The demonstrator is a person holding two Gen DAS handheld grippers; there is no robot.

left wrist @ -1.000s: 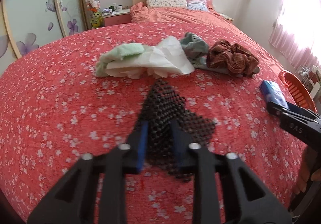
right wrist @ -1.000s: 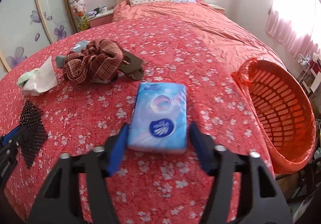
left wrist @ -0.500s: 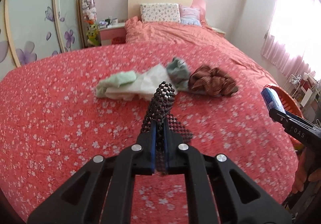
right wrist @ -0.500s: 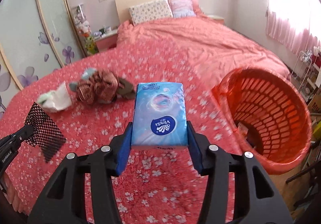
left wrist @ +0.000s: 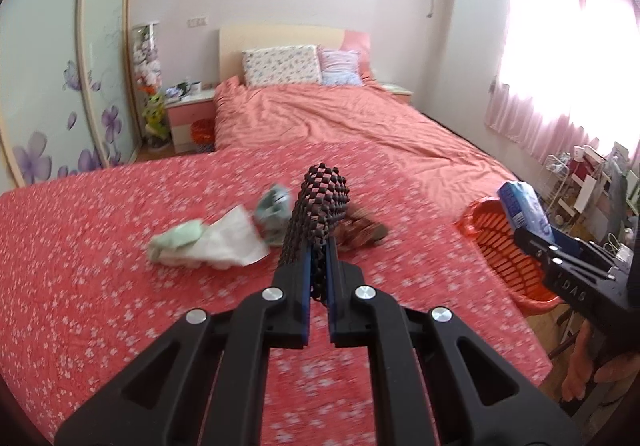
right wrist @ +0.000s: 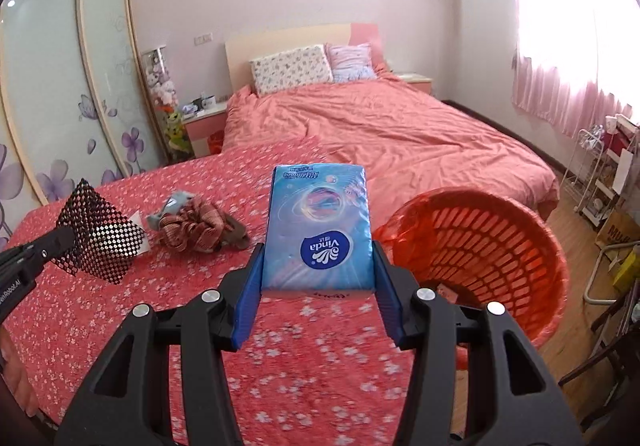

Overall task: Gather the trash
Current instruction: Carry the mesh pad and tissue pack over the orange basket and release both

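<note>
Carrying two pieces of trash toward the orange basket looks like the step in hand. On the left, the left gripper has its fingers clamped on a black mesh sheet, raised above the bed and tilted down. On the right, the right gripper grips a blue tissue pack beside the basket; next, each must hang over the rim before letting go.
</note>
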